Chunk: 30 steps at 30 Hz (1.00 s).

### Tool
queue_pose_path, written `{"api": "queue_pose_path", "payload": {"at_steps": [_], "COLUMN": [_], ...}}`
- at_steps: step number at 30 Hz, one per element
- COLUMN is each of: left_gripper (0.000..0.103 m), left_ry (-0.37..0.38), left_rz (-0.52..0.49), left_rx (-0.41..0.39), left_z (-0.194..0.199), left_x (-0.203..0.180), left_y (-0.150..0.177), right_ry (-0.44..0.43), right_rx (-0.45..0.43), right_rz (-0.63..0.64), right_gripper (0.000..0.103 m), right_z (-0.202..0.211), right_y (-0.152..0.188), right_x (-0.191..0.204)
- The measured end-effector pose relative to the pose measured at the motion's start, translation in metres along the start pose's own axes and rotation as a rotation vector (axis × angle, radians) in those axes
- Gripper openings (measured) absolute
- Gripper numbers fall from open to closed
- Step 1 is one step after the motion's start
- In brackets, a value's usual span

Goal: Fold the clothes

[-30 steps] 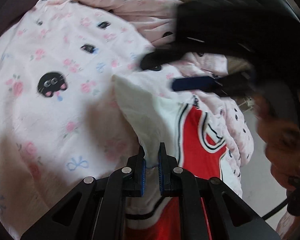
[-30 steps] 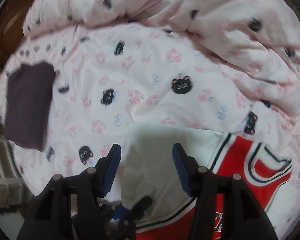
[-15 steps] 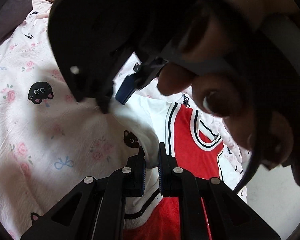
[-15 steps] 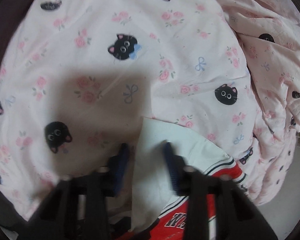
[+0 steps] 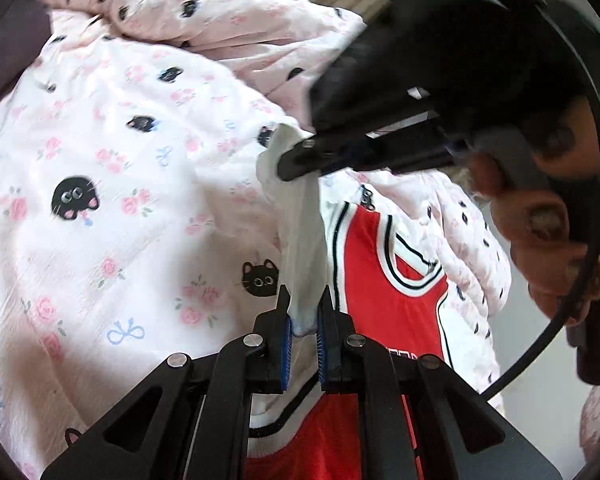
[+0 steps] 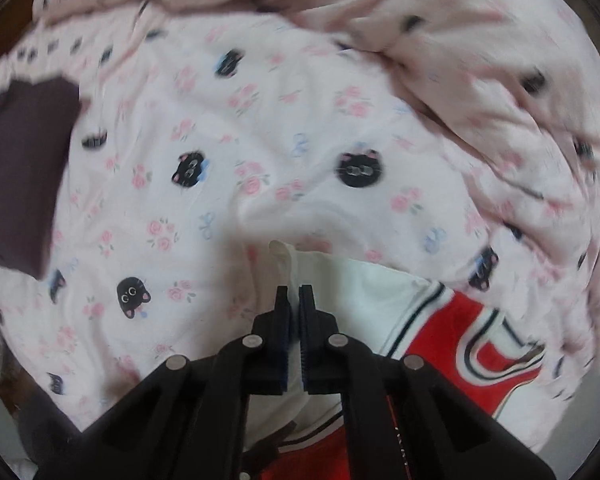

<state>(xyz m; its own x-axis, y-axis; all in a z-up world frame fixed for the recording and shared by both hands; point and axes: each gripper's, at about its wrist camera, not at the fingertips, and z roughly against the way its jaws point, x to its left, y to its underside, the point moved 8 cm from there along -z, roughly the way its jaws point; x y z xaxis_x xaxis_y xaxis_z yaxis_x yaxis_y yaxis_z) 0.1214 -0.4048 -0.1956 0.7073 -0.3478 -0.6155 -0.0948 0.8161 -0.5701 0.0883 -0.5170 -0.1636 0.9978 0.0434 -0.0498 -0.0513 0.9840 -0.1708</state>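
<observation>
Jersey [image 5: 383, 264]: red and white, spread on the cat-print bedding [image 5: 112, 184], its white edge bunched between both grippers.
Left gripper [image 5: 303, 320]: clamped on that white edge.
Right gripper [image 6: 294, 312]: jaws just closed, pinching the edge's far corner.
Dark folded cloth [image 6: 20, 168]: well left of right gripper.
</observation>
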Motion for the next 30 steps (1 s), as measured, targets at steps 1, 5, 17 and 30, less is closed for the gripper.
{"api": "queue_pose_path", "payload": {"at_steps": [1,5,17,30], "left_gripper": [0.008,0.008,0.008,0.010], "left_ry": [-0.007,-0.035,-0.087,-0.114], "left_rz": [-0.028,-0.117,-0.412,-0.622], "left_rx": [0.003,0.019,0.110,0.220], "left_z": [0.000,-0.003,-0.006,-0.008], "left_x": [-0.003,-0.009,-0.037,-0.055], "left_y": [0.000,-0.007,0.009,0.041], "right_ry": [-0.038,-0.189,-0.430,-0.470], "right_rx": [-0.024,-0.128,-0.452,-0.530], "right_rz": [-0.038,-0.199,-0.601,-0.862], "right_gripper": [0.004,0.004,0.004,0.005], "right_z": [0.005,0.024,0.038,0.012], "right_y": [0.005,0.016,0.082,0.150], "right_x": [-0.009,-0.039,-0.099,-0.130]}}
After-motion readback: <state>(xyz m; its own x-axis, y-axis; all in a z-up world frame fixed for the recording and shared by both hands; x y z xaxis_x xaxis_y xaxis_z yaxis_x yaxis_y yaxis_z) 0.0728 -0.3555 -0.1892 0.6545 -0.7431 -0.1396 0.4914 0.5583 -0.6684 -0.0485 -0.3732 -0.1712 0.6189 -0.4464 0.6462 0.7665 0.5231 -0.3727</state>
